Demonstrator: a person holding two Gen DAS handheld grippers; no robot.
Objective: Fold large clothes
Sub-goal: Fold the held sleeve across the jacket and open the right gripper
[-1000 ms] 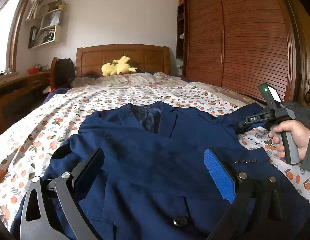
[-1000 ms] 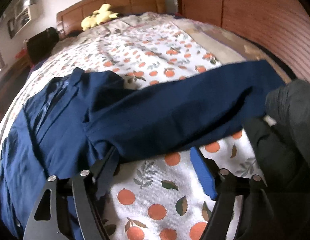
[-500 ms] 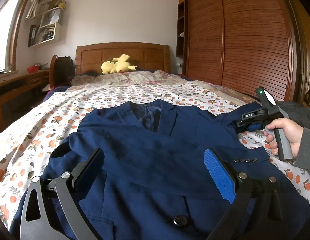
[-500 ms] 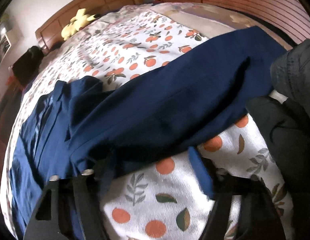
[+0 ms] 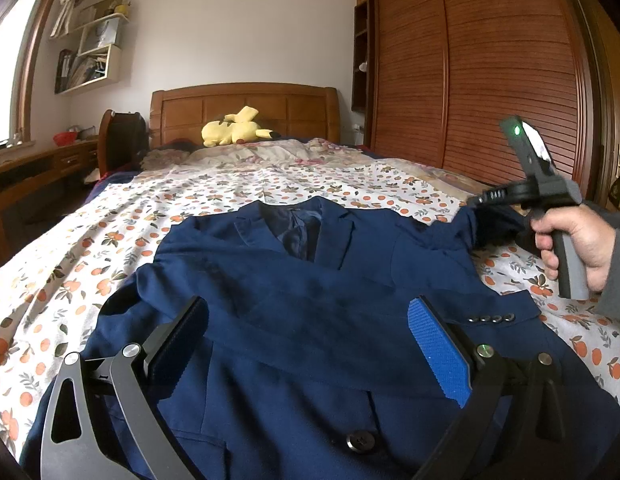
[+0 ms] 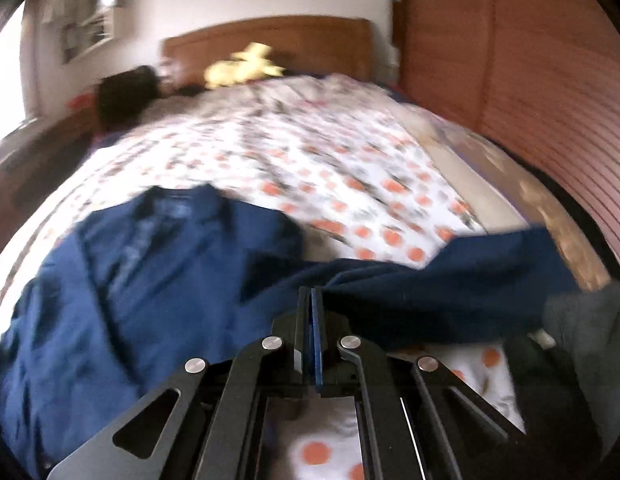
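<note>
Navy jacket point(image 5: 310, 300) sleeve point(image 6: 430, 284): your right gripper point(image 6: 312, 300) is pinching it, jaws clamped together; your left gripper point(image 5: 306, 344) is hovering with jaws apart (nothing between them).

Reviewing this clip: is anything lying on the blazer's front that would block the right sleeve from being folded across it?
Nothing visible does. The right tool is shut on the right sleeve, and the blazer front already has the other sleeve folded flat across it. The open left tool hovers over the blazer's lower front, apart from the cloth.

black linkage gripper point(image 5: 306, 344), silver screws, blue ribbed pads point(image 5: 438, 354); grey handle, green light; grey sleeve point(image 5: 618, 272).
</note>
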